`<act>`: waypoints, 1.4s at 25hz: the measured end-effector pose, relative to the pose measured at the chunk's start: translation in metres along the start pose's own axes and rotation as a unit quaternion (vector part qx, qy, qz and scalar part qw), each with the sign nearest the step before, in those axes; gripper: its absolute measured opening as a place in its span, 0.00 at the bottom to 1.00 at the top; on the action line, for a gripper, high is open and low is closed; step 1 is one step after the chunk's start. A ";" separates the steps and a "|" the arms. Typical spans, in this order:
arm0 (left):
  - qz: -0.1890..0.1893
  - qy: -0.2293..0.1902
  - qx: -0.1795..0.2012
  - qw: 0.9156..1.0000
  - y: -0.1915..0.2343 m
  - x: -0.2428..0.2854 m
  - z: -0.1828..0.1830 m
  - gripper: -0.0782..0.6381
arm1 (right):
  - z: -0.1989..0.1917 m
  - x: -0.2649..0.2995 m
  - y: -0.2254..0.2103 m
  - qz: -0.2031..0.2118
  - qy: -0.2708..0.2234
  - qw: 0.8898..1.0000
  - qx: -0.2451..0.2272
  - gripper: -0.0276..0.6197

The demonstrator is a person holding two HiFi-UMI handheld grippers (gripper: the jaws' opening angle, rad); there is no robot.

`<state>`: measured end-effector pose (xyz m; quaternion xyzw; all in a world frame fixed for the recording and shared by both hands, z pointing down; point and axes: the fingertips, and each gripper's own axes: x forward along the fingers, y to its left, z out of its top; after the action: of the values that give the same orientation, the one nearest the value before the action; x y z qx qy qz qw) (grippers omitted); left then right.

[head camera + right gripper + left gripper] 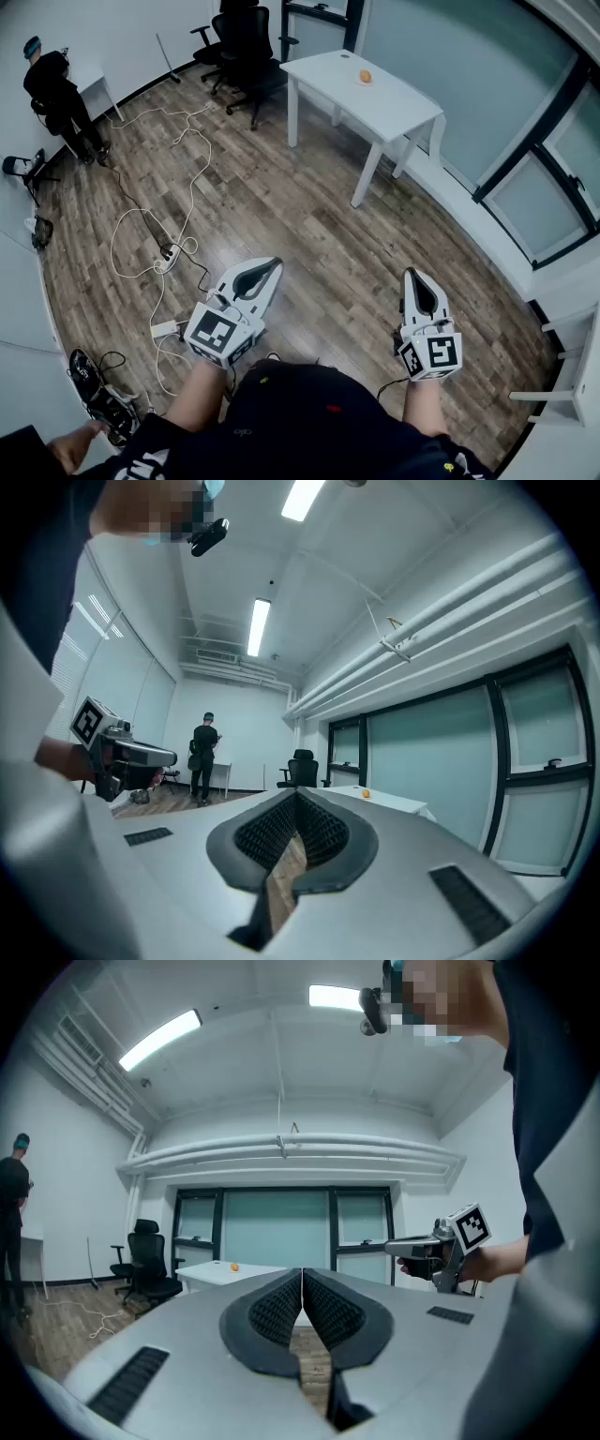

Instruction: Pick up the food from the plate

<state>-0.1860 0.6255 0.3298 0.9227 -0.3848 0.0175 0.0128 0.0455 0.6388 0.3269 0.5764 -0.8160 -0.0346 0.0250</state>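
A small orange piece of food (366,77) lies on a white table (375,108) far across the room; I cannot make out a plate under it. My left gripper (272,267) and right gripper (413,277) are held low over the wooden floor, well short of the table. Both are shut with nothing between the jaws. In the left gripper view the pads meet at the gripper's tip (302,1274), with the food (233,1266) small in the distance. In the right gripper view the jaws of the gripper (298,795) are also together, and the food (366,794) sits on the table (398,804).
Black office chairs (246,47) stand left of the table. White cables (155,230) and a power strip (167,258) lie on the floor ahead on the left. A person (56,89) stands at the far left wall. Windows (534,178) line the right side.
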 end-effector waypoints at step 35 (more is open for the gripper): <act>0.039 0.032 -0.017 0.999 0.191 0.113 -0.036 0.15 | -0.056 0.254 -0.030 0.040 0.035 0.997 0.055 0.08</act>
<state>-0.2431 0.4129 0.3728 0.9055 -0.4204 0.0411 0.0407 -0.0067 0.3881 0.3809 0.5444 -0.8379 0.0314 0.0230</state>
